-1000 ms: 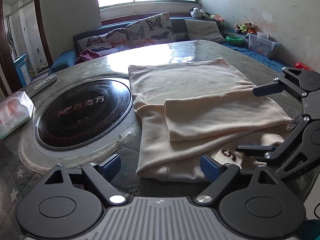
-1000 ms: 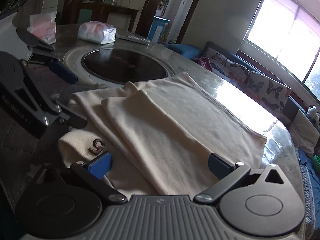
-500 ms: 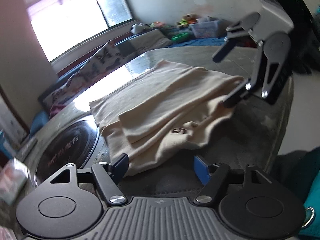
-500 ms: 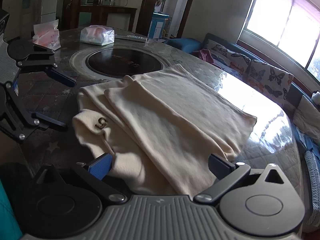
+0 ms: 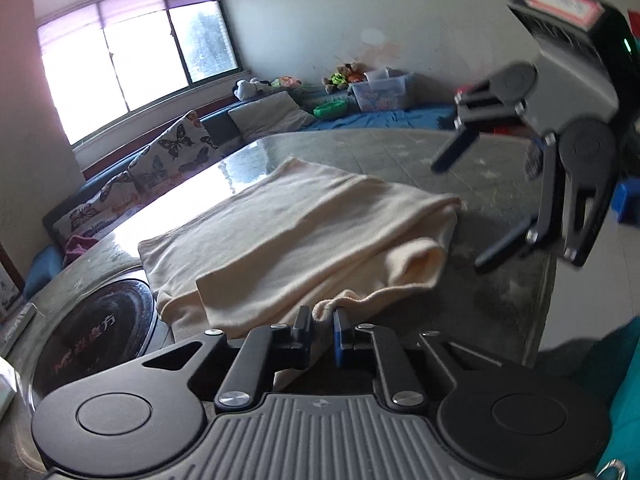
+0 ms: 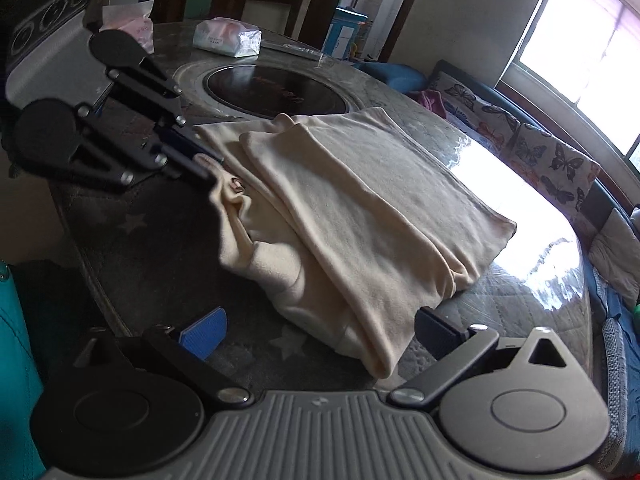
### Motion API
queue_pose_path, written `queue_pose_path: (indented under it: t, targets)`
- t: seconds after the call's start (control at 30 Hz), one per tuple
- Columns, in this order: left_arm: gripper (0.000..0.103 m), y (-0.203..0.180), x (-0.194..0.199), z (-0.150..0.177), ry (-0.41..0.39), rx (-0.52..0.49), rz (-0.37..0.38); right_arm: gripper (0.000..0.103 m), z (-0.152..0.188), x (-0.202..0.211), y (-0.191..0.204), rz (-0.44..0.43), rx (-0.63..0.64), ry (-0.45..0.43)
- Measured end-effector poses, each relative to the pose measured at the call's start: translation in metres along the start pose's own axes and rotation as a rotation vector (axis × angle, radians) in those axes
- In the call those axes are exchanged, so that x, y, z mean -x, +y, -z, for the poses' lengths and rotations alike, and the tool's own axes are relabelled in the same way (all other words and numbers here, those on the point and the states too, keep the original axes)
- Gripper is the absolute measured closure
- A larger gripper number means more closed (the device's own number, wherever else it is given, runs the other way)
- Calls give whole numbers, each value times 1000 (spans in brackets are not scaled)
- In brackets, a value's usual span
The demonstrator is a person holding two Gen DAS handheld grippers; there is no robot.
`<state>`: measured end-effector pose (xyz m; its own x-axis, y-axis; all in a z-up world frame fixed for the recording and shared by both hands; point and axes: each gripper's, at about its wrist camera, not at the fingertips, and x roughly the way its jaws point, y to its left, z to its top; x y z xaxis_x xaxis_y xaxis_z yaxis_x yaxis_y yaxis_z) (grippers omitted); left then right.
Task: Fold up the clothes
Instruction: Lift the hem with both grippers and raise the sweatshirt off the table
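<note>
1. A cream garment [image 6: 360, 208] lay on a round table [image 6: 132, 220], partly folded, with a long panel doubled over its middle so the pile was narrower than a spread garment would be
2. The left gripper [image 5: 322, 330] was pinched shut on the garment's near hem, its jaws almost meeting with a ridge of cloth between them; this hold probably served to lift that end for another fold
3. The right gripper [image 6: 320, 332] hung wide open just short of the garment's near corner, holding nothing; it seemed placed to take the matching corner
4. A dark inset hotplate [image 6: 276, 90] sat in the table beyond the cloth, with tissue packs [image 6: 226, 36] near the far rim, all clear of the folding area
5. Hard to make out: the small dark mark on the cloth by the left gripper's tips, how many layers lay beneath the top panel, and the person, of whom only a teal edge showed
</note>
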<state>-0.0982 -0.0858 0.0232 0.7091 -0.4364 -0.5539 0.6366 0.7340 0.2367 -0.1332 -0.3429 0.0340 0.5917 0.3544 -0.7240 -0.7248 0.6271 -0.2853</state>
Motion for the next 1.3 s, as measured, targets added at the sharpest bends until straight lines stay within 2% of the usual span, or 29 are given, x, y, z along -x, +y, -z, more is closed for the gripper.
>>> queue_pose_path:
  t: [0.13, 0.2, 0.27, 0.33, 0.37, 0.4, 0.53, 0.6, 0.67, 0.73, 0.83, 0.97, 1.07, 1.13, 1.2, 1.3]
  targets:
    - [93, 15, 0, -14, -25, 74, 10, 10, -4, -9, 3, -2, 7, -24]
    - [94, 23, 0, -21, -38, 121, 20, 18, -7, -16, 4, -3, 12, -34]
    - [94, 30, -4, -26, -45, 152, 23, 21, -9, -22, 3, -2, 7, -51]
    - [94, 33, -8, -29, -44, 163, 24, 34, -12, -27, 0, 0, -14, -64]
    - [94, 34, -9, -28, -44, 168, 27, 47, -14, -29, -2, -2, -29, -68]
    - [93, 34, -10, -28, -44, 172, 30, 54, -16, -31, -5, -8, -46, -67]
    - [90, 30, -3, -20, -39, 149, 14, 68, -22, -36, -16, -43, -96, -64]
    - [89, 28, 1, -16, -37, 137, 6, 79, -24, -36, -22, -64, -119, -65]
    - [84, 26, 5, -12, -35, 125, -1, 83, -27, -35, -28, -84, -151, -69]
    - [70, 24, 8, -7, -29, 113, -16, 86, -29, -35, -32, -94, -186, -73]
    - [59, 23, 11, 2, -15, 83, -45, 87, -33, -34, -40, -106, -236, -83]
    - [59, 21, 9, 12, 10, 23, -88, 89, -36, -32, -45, -104, -261, -99]
    - [63, 23, 3, 18, 28, -15, -101, 90, -37, -31, -47, -99, -268, -105]
    - [83, 23, 8, 16, 19, -5, -95, 92, -36, -31, -46, -93, -270, -109]
    - [93, 24, 12, 15, 10, 4, -88, 93, -35, -30, -44, -89, -273, -113]
    - [97, 25, 19, 13, -4, 19, -79, 94, -33, -28, -42, -88, -279, -122]
